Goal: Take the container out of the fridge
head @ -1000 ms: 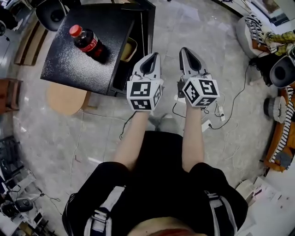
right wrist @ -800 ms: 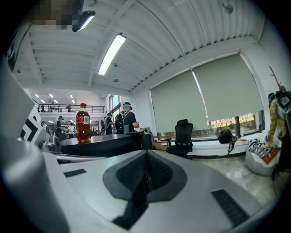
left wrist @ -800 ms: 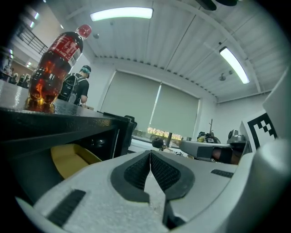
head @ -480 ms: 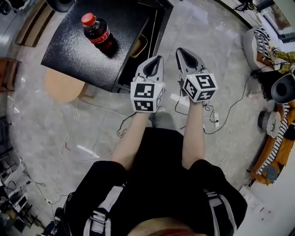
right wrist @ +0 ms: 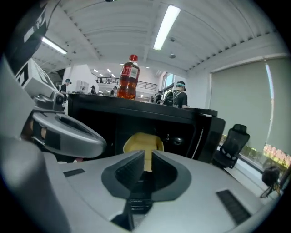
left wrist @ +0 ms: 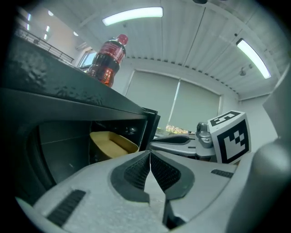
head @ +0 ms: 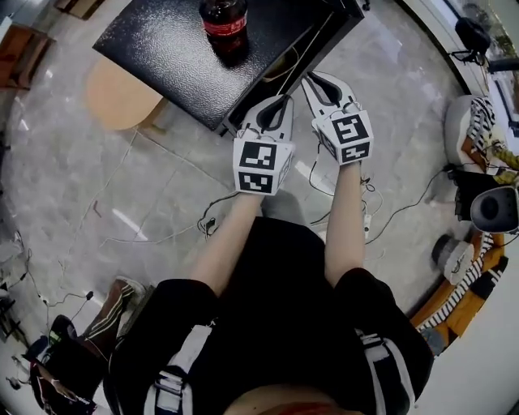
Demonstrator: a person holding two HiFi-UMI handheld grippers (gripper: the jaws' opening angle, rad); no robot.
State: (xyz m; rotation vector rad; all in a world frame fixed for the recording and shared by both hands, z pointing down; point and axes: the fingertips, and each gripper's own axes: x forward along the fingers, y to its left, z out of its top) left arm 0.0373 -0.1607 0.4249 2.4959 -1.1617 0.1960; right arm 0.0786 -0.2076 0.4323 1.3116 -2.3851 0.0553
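Note:
A black mini fridge (head: 170, 57) stands open on the floor, with a cola bottle (head: 225, 20) on its top. Inside lies a tan container (left wrist: 111, 143), seen straight ahead in the right gripper view (right wrist: 143, 143) and as a sliver from the head (head: 278, 69). Both grippers hover side by side just before the opening, apart from the container. My left gripper (head: 278, 104) has its pads pressed together (left wrist: 149, 154) and holds nothing. My right gripper (head: 318, 81) shows a narrow gap between its pads (right wrist: 144, 157), with nothing in it.
The fridge door (head: 336, 20) stands swung open at the right of the opening. A round wooden stool (head: 122, 93) sits left of the fridge. Cables (head: 203, 223) trail over the marble floor. An office chair (right wrist: 232, 143) stands far right.
Both grippers have moved forward toward the fridge opening, and the fridge has slid up and nearer in the head view. The container has not moved.

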